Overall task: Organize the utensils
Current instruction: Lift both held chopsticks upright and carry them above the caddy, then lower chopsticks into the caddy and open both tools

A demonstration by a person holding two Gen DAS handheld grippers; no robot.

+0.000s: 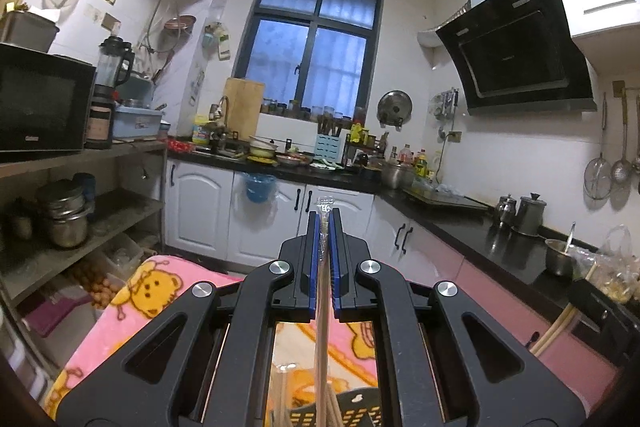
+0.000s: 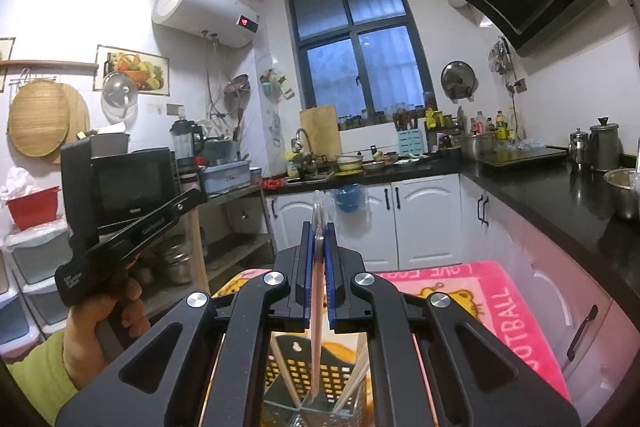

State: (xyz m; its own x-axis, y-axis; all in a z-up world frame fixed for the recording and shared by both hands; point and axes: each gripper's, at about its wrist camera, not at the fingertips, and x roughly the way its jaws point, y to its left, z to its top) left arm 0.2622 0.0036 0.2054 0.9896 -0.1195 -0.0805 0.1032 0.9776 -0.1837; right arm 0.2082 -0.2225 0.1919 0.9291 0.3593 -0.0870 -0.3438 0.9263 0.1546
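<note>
Left gripper was clenched on a thin wrapped utensil, its clear wrapper tip poking past the fingertips. Right gripper was clenched on a pink-handled utensil, exact type unclear. Both utensils ran down into a black perforated basket directly below the jaws, with pale chopsticks standing in it. Basket sat on a pink cartoon blanket. The left hand was beside the basket.

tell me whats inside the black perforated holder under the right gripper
A few pale chopsticks stand slanted in the black perforated holder. The right gripper, shut on a long wrapped utensil, hides the rest of the inside.
</note>
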